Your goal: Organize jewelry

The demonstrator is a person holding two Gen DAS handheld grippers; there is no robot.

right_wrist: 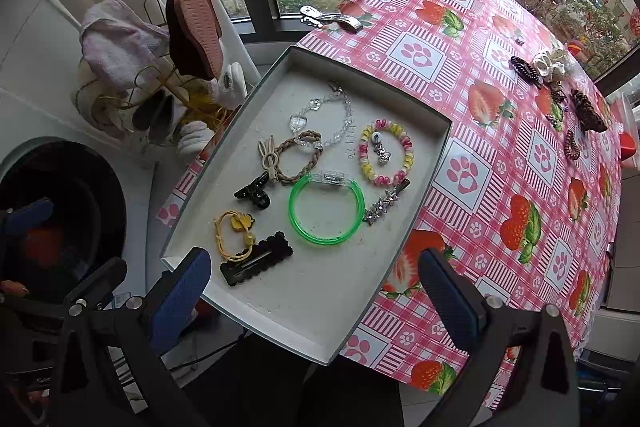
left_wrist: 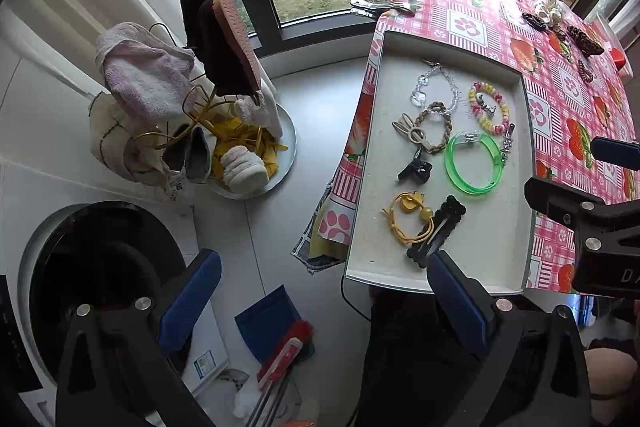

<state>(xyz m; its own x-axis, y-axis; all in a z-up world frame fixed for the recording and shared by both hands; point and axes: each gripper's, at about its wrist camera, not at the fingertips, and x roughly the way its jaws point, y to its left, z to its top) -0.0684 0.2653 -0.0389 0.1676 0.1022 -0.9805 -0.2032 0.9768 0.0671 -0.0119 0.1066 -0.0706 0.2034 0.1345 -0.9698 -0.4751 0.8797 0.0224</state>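
A shallow grey tray (right_wrist: 224,195) (left_wrist: 516,163) lies on the table's left corner. In it are a green bangle (right_wrist: 326,209) (left_wrist: 474,163), a pink and yellow bead bracelet (right_wrist: 387,158), a clear crystal bracelet (right_wrist: 324,123), a braided brown hair tie (right_wrist: 300,159), a black claw clip (right_wrist: 254,193), a yellow hair tie (right_wrist: 234,235), a black snap clip (right_wrist: 256,263) and a sparkly clip (right_wrist: 386,203). My right gripper (right_wrist: 314,301) is open and empty above the tray's near edge. My left gripper (left_wrist: 322,303) is open and empty, left of the tray over the floor.
More hair clips and ties (right_wrist: 560,87) lie at the far right of the strawberry tablecloth (right_wrist: 500,155). A silver clip (right_wrist: 332,17) sits at the table's far edge. A rack with slippers and towels (left_wrist: 192,99) and a round-doored white machine (left_wrist: 100,267) stand left.
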